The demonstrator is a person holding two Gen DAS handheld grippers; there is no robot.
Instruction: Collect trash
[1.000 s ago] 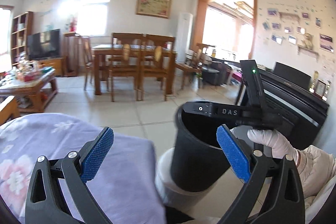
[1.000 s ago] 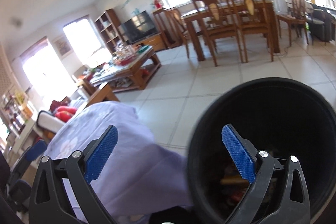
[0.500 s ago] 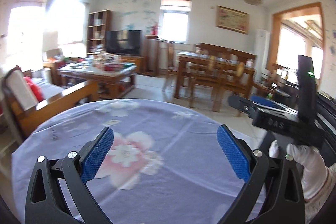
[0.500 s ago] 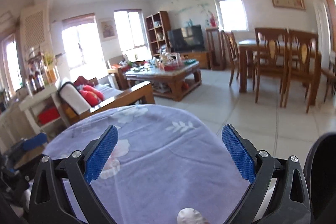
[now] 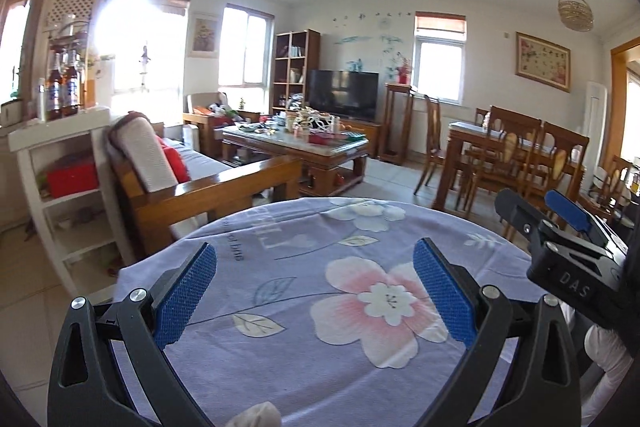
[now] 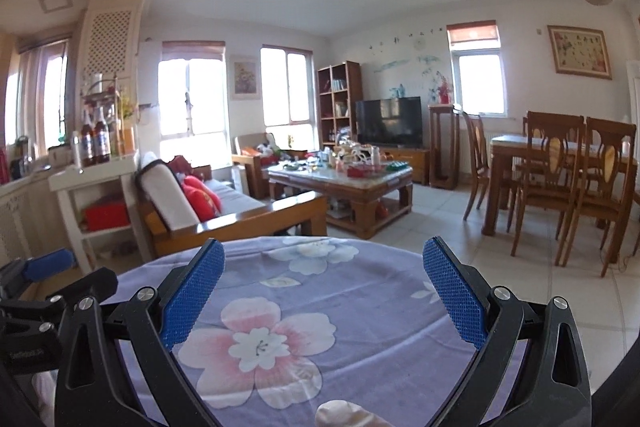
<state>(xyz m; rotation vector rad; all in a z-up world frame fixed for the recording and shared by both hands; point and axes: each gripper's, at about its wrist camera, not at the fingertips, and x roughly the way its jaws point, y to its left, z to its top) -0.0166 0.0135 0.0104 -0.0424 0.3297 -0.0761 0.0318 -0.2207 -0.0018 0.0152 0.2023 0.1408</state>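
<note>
My left gripper (image 5: 316,291) is open and empty above a round table with a purple flowered cloth (image 5: 304,347). My right gripper (image 6: 324,295) is open and empty above the same cloth (image 6: 320,307). The right gripper also shows at the right edge of the left wrist view (image 5: 560,227). The left gripper shows at the left edge of the right wrist view (image 6: 44,291). A small whitish crumpled thing (image 6: 348,413) lies at the bottom edge; it also shows in the left wrist view (image 5: 256,415). No bin is in view.
Behind the table stand a wooden sofa (image 5: 192,183) and a cluttered coffee table (image 5: 296,147). A dining table with chairs (image 6: 560,163) is at the right. A white shelf with bottles (image 5: 60,147) is at the left.
Both grippers have swung left, away from the black bin, and now face across the table. The bin has left both views. Both grippers stay open.
</note>
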